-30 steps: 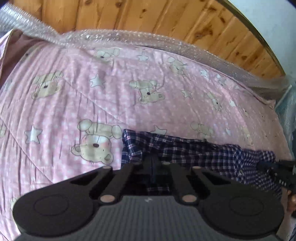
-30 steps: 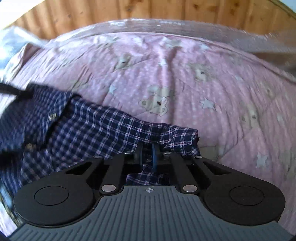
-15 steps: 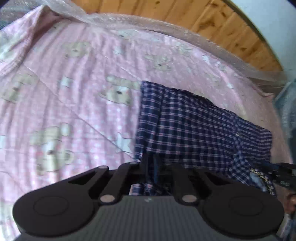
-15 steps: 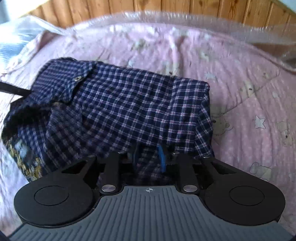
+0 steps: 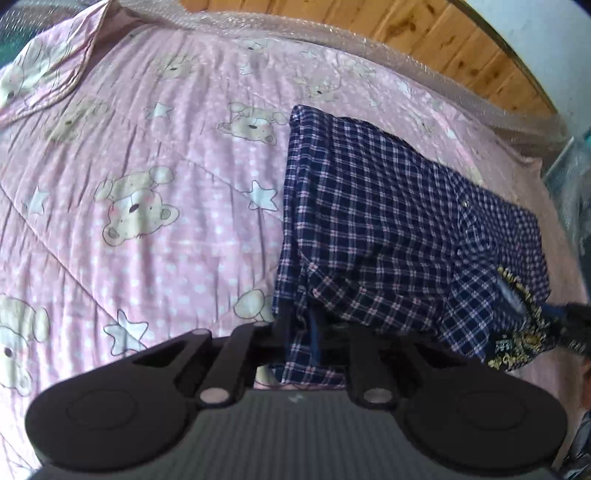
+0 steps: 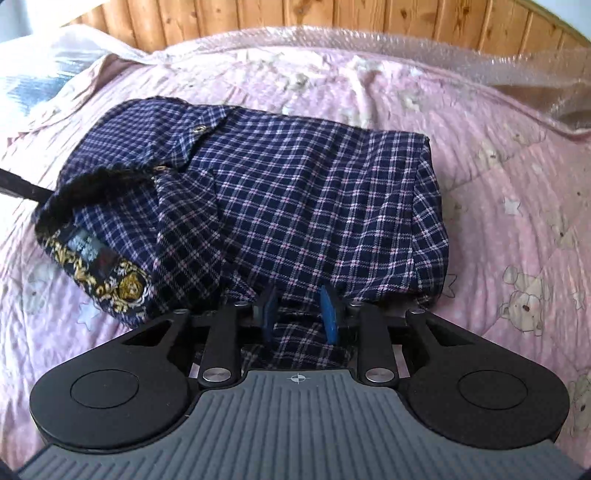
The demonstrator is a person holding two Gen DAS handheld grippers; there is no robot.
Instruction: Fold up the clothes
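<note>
Lying folded on a pink quilt point(image 6: 498, 155), the checked shirt point(image 6: 295, 192) sits directly ahead of both grippers.

Right gripper point(image 6: 299, 314): blue pads point(image 6: 330, 314) stand apart and are opening; shirt hem runs between them and under the tool, but the pads don't press it. Folded body lies just beyond the fingertips; collar to the left of them, w/ two snap buttons point(image 6: 200, 129) further ahead on that side.

Left gripper point(image 5: 301, 332): fingers close together, opening slightly; a strip of shirt edge point(image 5: 295, 354) hangs between them. Whether the pads still bite it can't be told — the gap is dark and partly covered by cloth. Rest of shirt spreads ahead and right of the fingers; bare quilt w/ bear and star print to the left.

Containers: none seen; the only inside on show is the open collar, w/ a gold-and-black patterned neck band point(image 6: 99, 273) and a pale label point(image 6: 83, 245).

Hidden/unclear: label text too blurred to read; gold lettering on the band in left view also illegible. The other gripper shows only as a dark tip at right edge of left view point(image 5: 576, 325). Bubble wrap point(image 6: 461, 48) covers the quilt's far edge below a wood-plank wall point(image 6: 295, 14).
</note>
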